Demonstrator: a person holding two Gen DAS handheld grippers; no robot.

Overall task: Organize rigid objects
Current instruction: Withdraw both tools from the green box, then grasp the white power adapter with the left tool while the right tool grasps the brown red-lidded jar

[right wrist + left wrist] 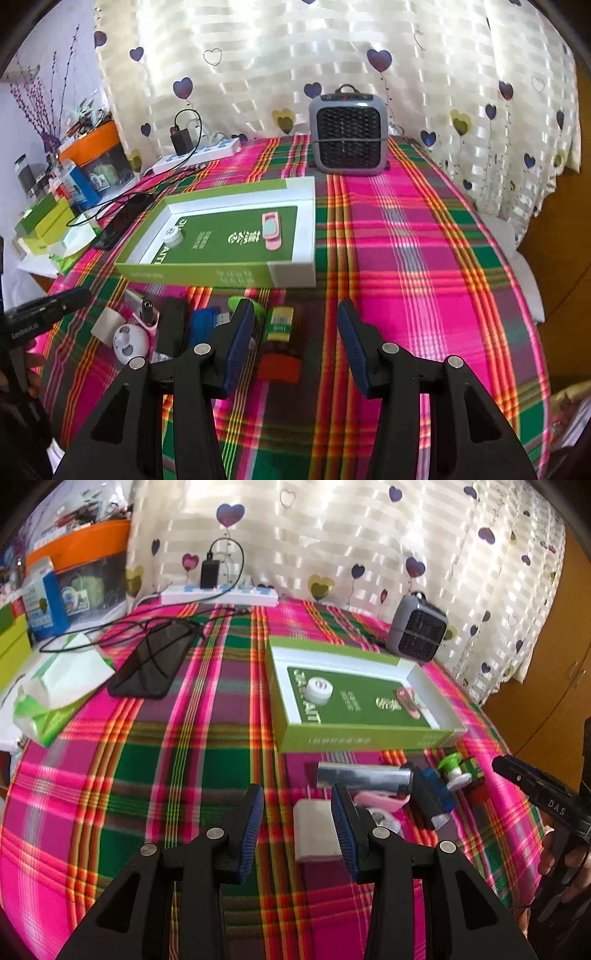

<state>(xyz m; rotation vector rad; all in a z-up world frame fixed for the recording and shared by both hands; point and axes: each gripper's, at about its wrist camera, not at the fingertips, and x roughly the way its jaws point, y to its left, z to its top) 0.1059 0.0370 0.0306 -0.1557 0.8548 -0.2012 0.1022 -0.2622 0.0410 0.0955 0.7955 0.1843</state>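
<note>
1. You're mid-sort: two items already sit in the green box, a white round cap and a pink clip. The rest still lie in a cluster on the plaid tablecloth, just in front of the box.
2. Your left gripper is released, nothing between the pads; it hangs over the cloth with the white block just beside its right finger.
3. Your right gripper is also released and empty. The small bottle with the red cap lies between its fingers, not touched.
4. Next move, my read: lower the right gripper, straddle the bottle across its narrow width, close, then carry it to the box.
5. Count outside the box, as far as I can tell: one silver tube, one white block, one pink clip, one white round piece, one black bar, one blue piece, one green-and-white suction hook, one bottle. Overlaps may hide more.
</note>
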